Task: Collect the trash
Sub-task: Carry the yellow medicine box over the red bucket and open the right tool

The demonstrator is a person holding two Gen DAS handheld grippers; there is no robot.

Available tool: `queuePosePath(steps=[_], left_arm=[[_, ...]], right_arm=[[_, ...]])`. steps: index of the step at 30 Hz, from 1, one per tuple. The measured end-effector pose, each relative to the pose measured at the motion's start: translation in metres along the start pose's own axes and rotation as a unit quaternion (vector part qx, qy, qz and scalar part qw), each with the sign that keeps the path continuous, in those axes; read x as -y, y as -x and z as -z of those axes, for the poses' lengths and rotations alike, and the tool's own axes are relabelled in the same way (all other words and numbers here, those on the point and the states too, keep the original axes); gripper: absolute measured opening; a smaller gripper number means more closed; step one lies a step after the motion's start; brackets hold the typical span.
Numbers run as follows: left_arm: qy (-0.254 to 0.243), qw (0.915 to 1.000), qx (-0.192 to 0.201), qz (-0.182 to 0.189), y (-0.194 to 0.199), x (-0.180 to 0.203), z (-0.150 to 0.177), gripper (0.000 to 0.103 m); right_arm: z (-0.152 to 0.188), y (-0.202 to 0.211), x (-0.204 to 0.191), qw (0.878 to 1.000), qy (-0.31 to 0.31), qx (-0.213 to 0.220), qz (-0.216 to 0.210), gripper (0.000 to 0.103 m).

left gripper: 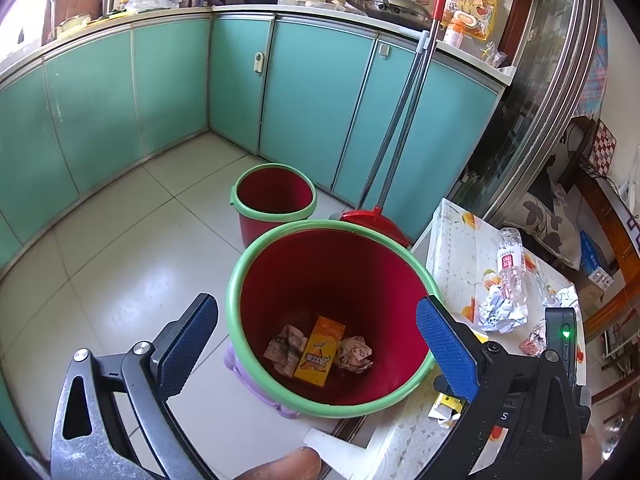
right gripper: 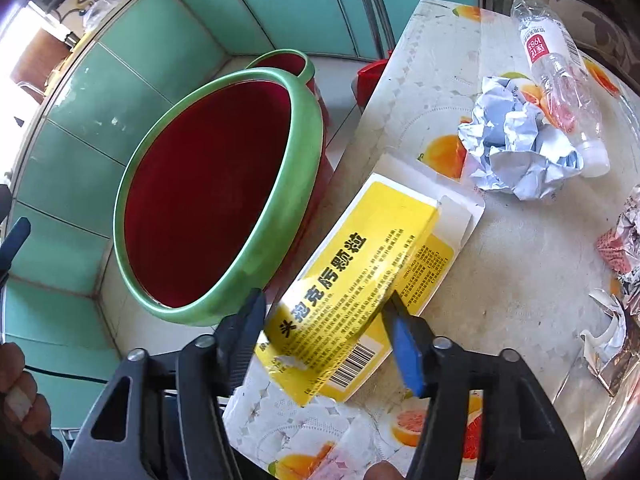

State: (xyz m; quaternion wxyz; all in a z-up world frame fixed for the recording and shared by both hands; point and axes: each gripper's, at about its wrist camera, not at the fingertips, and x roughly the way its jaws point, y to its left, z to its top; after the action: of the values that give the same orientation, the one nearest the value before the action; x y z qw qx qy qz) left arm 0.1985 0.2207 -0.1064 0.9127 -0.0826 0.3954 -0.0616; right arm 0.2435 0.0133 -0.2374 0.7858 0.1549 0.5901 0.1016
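Note:
A red bin with a green rim [left gripper: 256, 264] stands on the floor beside the table; an orange carton [left gripper: 320, 350] and crumpled papers [left gripper: 354, 354] lie at its bottom. My left gripper [left gripper: 318, 304] hangs open above the bin with nothing between its fingers. On the table's edge lies a flattened yellow box [right gripper: 360, 276] with black print and a barcode. My right gripper [right gripper: 324, 332] points down at the box, with both pads against its long sides, and the top face bulges. The bin's rim [right gripper: 304, 168] is just left of the box.
On the fruit-print table [right gripper: 520, 280] lie a crumpled blue-white paper [right gripper: 516, 148], an empty plastic bottle [right gripper: 560, 68] and foil wrappers [right gripper: 620, 248]. A second red bin [left gripper: 274, 196], a red dustpan [left gripper: 376, 220] and a broom handle [left gripper: 404, 120] stand by teal cabinets [left gripper: 312, 92].

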Motion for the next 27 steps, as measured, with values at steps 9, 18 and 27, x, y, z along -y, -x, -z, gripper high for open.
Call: queuePosePath(steps=[9, 18, 27], left_arm=[[-0.001, 1.0, 0.001, 0.004, 0.002, 0.007, 0.001, 0.1], [0.009, 0.9998, 0.015, 0.003, 0.011, 0.008, -0.004, 0.1], [0.02, 0.9986, 0.043, -0.023, 0.035, -0.004, -0.011, 0.1]], right_arm=[[-0.003, 0.032, 0.013, 0.999, 0.026, 0.015, -0.015, 0.033], [-0.014, 0.1, -0.01, 0.993, 0.086, 0.077, -0.025, 0.033], [-0.051, 0.121, -0.09, 0.977, 0.167, 0.115, -0.058, 0.034]])
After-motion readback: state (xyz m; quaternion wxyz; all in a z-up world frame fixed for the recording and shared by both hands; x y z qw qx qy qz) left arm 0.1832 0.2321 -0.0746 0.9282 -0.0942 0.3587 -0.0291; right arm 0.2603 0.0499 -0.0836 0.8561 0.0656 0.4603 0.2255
